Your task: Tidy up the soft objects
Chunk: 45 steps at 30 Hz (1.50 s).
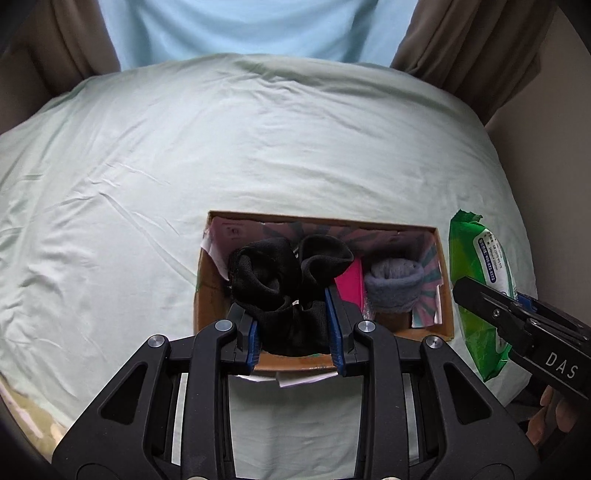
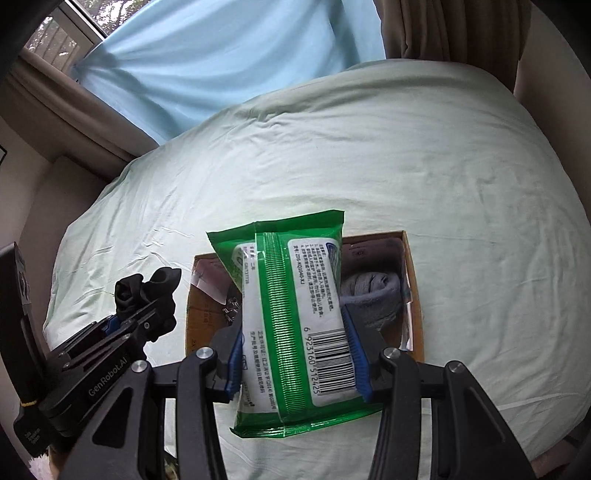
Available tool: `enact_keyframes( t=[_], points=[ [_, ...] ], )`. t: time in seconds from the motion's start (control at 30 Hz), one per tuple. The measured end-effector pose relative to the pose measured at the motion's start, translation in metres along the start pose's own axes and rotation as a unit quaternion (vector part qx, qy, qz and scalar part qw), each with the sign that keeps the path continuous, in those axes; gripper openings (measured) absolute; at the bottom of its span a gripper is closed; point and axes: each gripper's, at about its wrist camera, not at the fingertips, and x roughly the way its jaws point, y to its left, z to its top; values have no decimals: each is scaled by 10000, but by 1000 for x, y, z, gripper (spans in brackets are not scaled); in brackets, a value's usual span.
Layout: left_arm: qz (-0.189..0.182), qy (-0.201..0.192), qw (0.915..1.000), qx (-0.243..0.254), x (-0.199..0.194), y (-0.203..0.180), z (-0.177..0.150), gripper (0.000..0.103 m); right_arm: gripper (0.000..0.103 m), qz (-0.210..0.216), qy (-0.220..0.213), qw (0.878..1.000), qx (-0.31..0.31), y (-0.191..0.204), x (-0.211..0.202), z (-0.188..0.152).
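Two grippers are loaded, each carrying one soft item above a cardboard box (image 1: 207,291) that sits on a bed covered by a pale green sheet (image 1: 258,147).

Left gripper (image 1: 295,328): its jaws are clenched on a bundle of black socks (image 1: 280,280). The bundle is held between the blue pads (image 1: 332,317) over the left portion of the box. In the right wrist view the socks appear raised, to the left of the box.

Right gripper (image 2: 295,354): its jaws grasp a green pack of wipes (image 2: 291,306), barcode side facing the camera. In the right wrist view the pack hangs over the middle of the box; in the left wrist view it sits just to the right of the box.

Box contents: a rolled grey sock (image 1: 393,288) lies in the right portion, beside a pink item (image 1: 351,284). The interior is lined with patterned paper (image 1: 428,251).

Background: a light blue curtain (image 1: 229,29) flanked by brown curtains (image 1: 74,40).
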Motion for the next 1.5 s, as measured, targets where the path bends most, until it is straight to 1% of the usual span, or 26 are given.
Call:
enact_keyframes(
  t=[0.13, 0.3, 0.4, 0.63, 0.67, 0.7, 0.73, 0.77, 0.8, 0.83, 0.97, 1.07, 1.27, 1.43, 1.5],
  points=[
    [-159, 348, 9993, 48, 28, 6, -3, 26, 44, -145, 232, 9994, 230, 2, 24, -3],
    [-221, 566, 9977, 283, 46, 2, -4, 26, 43, -281, 521, 9975, 389, 0, 45, -1],
    [-346, 776, 9959, 296, 62, -1, -2, 26, 43, -325, 655, 9958, 545, -5, 59, 2],
    [-308, 922, 9919, 815, 75, -16, 6, 27, 43, -451, 912, 9907, 900, -18, 79, 8],
    [-360, 987, 9911, 822, 77, -17, 8, 35, 45, -486, 938, 9899, 947, -20, 82, 9],
    [-394, 1039, 9906, 797, 79, -17, 8, 63, 51, -474, 949, 9895, 987, -22, 84, 10],
    [-375, 1050, 9909, 756, 80, -16, 9, 81, 58, -423, 948, 9891, 1042, -24, 85, 11],
    [-382, 1002, 9916, 719, 78, -15, 8, 102, 79, -375, 932, 9888, 1108, -26, 86, 11],
    [-443, 938, 9924, 664, 75, -13, 7, 103, 99, -345, 906, 9885, 1163, -28, 86, 11],
    [-475, 956, 9925, 597, 75, -10, 6, 103, 101, -330, 865, 9884, 1204, -29, 85, 11],
    [-383, 1085, 9924, 442, 76, 0, -4, 103, 101, -525, 865, 9892, 1059, -30, 81, 8],
    [-324, 1051, 9931, 400, 70, 5, -9, 103, 101, -513, 819, 9899, 1040, -32, 74, 4],
    [-314, 805, 9958, 294, 41, 7, -15, 103, 101, -486, 706, 9922, 907, -27, 57, -3],
    [-234, 478, 9978, 390, 7, -1, -14, 103, 101, -555, 370, 9962, 564, -15, 27, -7],
    [-125, 362, 9986, 367, -13, -1, -11, 103, 101, -583, 158, 9972, 439, -11, 8, -6]
  ],
)
